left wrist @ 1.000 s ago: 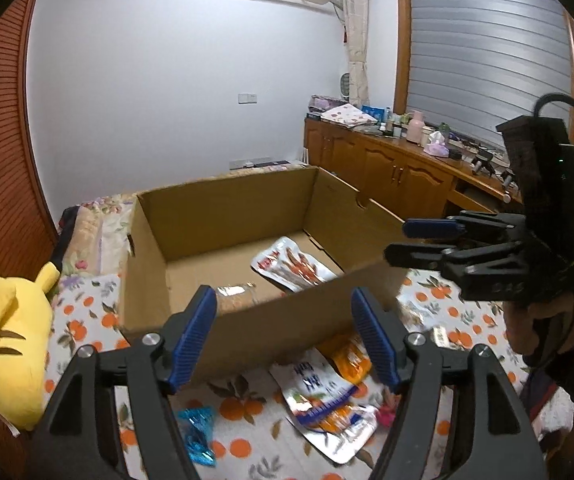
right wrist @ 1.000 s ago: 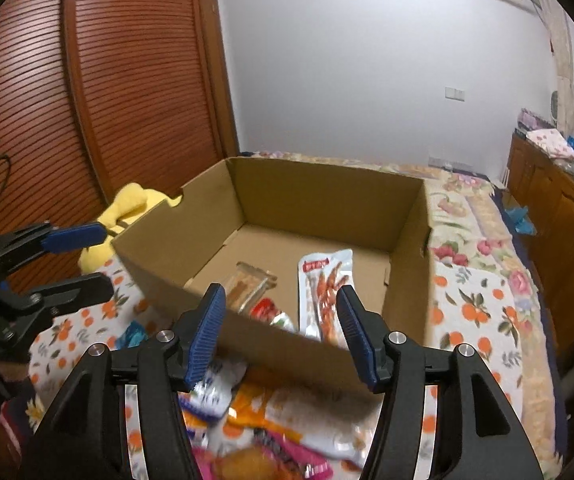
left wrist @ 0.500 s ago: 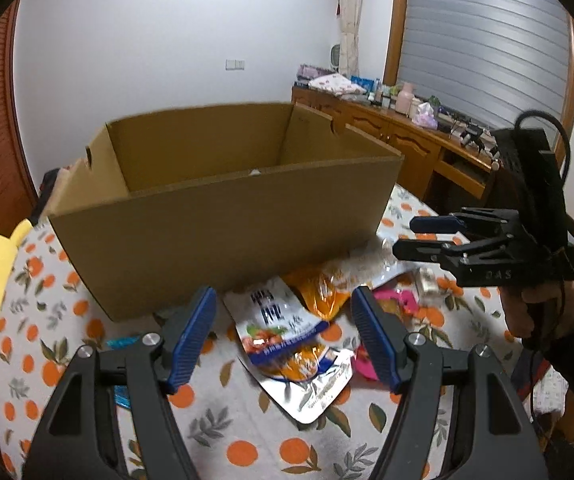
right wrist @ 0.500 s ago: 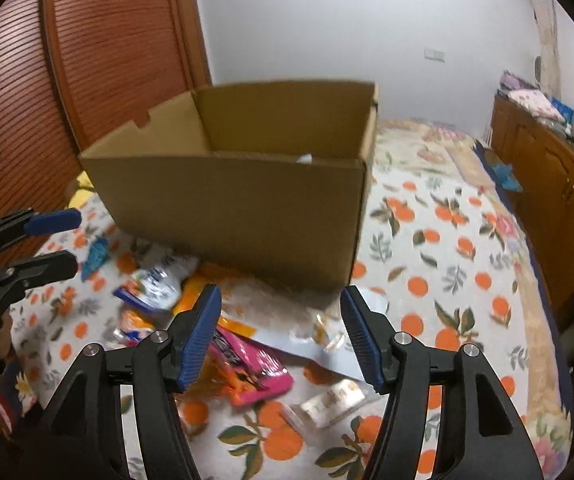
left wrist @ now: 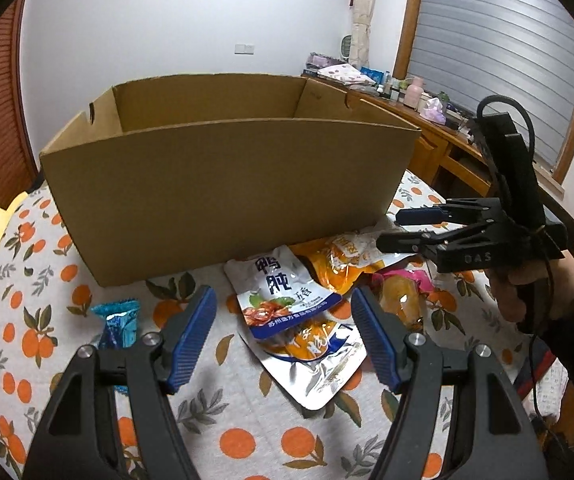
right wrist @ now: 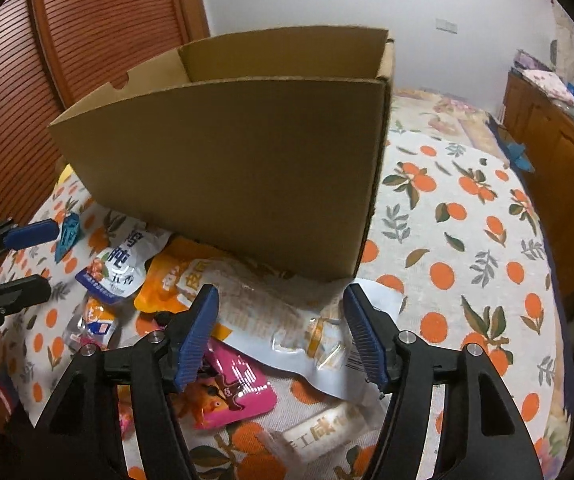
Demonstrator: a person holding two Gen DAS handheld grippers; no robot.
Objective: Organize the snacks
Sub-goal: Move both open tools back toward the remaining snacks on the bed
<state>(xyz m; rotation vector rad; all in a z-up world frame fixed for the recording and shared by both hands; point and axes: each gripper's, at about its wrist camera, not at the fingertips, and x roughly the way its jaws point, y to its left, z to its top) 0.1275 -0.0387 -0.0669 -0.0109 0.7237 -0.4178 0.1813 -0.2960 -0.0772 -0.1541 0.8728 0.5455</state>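
Fingers (left wrist: 191,328) on both grippers spread, holding nothing; cardboard box (left wrist: 227,196) interior hidden.

box (left wrist: 223,184) wall blocks straight ahead, top open | pouches (right wrist: 287,316) crowd the bed (right wrist: 467,240) along the box's near foot | bare cloth right of the box | right gripper (left wrist: 415,228) hangs over the pile's right side | blue packet (left wrist: 119,324) lies apart, left

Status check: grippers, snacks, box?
Left gripper open, empty, over white-blue pouch. Right gripper open, empty, above clear pouch. Snacks loose in front of cardboard box; nothing blocking.
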